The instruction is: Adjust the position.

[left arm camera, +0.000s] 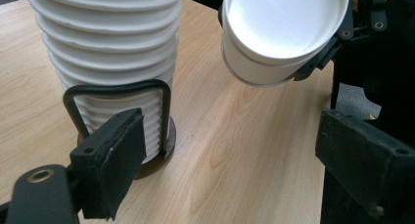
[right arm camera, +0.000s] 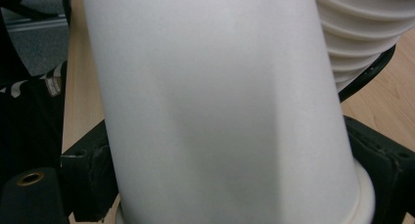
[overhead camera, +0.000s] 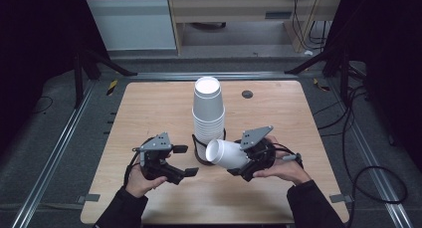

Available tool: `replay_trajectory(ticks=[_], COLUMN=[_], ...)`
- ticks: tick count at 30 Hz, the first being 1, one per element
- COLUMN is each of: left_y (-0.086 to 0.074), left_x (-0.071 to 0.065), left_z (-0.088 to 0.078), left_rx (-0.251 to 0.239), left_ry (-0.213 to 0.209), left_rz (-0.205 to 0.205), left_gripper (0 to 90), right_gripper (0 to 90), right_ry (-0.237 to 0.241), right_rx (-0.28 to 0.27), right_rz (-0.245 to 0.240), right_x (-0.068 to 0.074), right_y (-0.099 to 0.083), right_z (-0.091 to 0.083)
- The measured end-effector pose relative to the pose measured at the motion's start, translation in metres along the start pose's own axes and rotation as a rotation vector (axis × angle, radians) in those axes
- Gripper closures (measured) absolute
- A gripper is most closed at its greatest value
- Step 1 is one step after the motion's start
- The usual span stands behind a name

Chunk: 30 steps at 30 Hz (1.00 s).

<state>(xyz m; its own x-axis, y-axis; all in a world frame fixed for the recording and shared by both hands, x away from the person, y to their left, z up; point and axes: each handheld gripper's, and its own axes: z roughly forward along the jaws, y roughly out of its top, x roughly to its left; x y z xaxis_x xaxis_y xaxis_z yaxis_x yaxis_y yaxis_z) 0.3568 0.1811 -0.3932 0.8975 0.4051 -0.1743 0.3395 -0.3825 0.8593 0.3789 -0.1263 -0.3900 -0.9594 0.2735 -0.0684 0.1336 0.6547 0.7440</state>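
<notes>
Cup (overhead camera: 226, 154) clamped sideways in right gripper (overhead camera: 244, 161), hiding its pads; left gripper (overhead camera: 186, 161) wide open, empty, near cup stack (overhead camera: 208, 113).

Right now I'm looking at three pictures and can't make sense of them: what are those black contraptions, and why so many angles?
They are hand-held tools, not a robot. A person grips one in each hand, and each ends in two black jaws. One picture looks down from above the wooden table; the other two come from small cameras riding on the tools, looking along the jaws. On the table a tall stack of white paper cups stands in a dark wire holder. The right gripper is shut on a single white cup, held tilted above the table. The left gripper is open with nothing between its jaws, beside the stack.
</notes>
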Motion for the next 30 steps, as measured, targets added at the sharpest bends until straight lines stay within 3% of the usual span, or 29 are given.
replay_trajectory(ticks=[5, 21, 30], left_y=[0.001, 0.003, 0.002], left_x=[-0.003, -0.015, -0.017], left_z=[0.004, 0.018, 0.025], left_rx=[0.011, 0.056, 0.077], left_ry=[-0.009, -0.04, -0.043], left_rz=[0.006, 0.033, 0.029], left_gripper=[9.9, 9.1, 9.0], right_gripper=[10.2, 10.6, 10.6], right_ry=[0.007, 0.031, 0.047], right_rx=[0.047, 0.118, 0.188], right_rz=[-0.024, -0.092, -0.133], right_x=[0.002, 0.009, 0.018], right_y=[0.004, 0.016, 0.022], right_z=[0.003, 0.022, 0.037])
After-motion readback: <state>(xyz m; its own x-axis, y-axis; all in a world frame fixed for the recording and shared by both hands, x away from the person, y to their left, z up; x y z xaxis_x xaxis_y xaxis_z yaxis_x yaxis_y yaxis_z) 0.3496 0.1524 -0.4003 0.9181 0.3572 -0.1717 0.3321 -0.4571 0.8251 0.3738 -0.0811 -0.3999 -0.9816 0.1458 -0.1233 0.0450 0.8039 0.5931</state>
